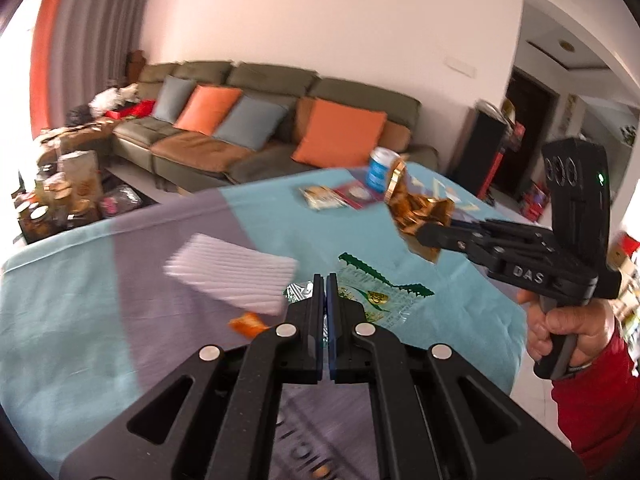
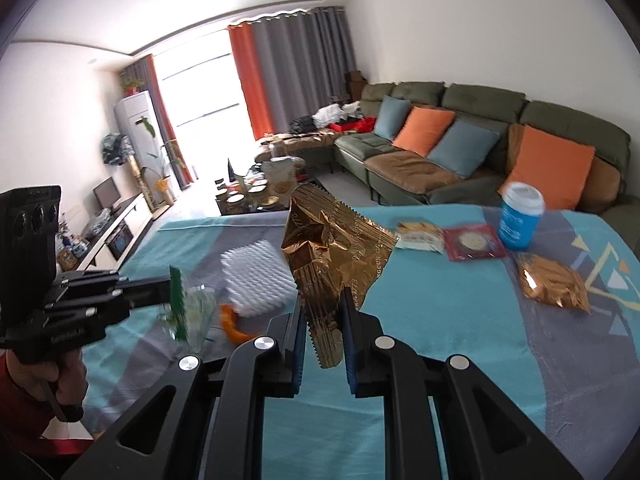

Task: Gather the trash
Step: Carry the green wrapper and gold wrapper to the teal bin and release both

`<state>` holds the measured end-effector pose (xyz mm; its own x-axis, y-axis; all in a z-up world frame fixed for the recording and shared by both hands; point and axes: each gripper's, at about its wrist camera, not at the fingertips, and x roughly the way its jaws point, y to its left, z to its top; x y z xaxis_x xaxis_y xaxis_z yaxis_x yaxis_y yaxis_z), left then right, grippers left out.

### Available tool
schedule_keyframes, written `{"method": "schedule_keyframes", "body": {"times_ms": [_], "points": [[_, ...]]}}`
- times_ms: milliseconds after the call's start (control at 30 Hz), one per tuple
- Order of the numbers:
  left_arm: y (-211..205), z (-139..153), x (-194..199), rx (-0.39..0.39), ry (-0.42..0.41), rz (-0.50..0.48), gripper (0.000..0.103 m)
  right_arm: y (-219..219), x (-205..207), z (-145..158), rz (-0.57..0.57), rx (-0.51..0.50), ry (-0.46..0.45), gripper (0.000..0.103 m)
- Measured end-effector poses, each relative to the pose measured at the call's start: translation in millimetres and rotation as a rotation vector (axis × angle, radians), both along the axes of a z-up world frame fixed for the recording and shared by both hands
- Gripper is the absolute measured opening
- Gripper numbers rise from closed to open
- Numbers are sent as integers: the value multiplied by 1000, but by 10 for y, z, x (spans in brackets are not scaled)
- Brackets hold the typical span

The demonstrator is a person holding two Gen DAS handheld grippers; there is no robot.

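Here the right claw pinches a crinkled gold foil wrapper; the left claw clamps a clear green-edged wrapper.

Your left gripper is pinched on a clear wrapper raised over the near part of the table; your right gripper grips a foil wrapper that stands up between its fingers. From the right wrist view, a foam pad lies on the cloth left of the foil wrapper, with a small snack scrap just before it. Farther back and to the right sit a biscuit packet, a flat sachet touching it, and a cup. A second foil packet lies nearer you, before the cup. The sofa runs behind the table.
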<state>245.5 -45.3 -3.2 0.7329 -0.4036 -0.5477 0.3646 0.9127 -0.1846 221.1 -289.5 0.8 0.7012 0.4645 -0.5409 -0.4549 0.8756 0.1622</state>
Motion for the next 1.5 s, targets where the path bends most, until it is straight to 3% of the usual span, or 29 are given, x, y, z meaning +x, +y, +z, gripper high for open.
{"method": "schedule_keyframes", "body": {"times_ms": [733,1033,1500], "points": [[1931,527,-1615,-4,-156,448,2,1804,-587,351,370,-45,-55,15],[2506,536,-2209,11,-161,591,2,2343,-751,390,479,-42,-57,15],[3480,302,-2977,23,-104,809,2,3366,-899,387,687,-67,-14,15]]}}
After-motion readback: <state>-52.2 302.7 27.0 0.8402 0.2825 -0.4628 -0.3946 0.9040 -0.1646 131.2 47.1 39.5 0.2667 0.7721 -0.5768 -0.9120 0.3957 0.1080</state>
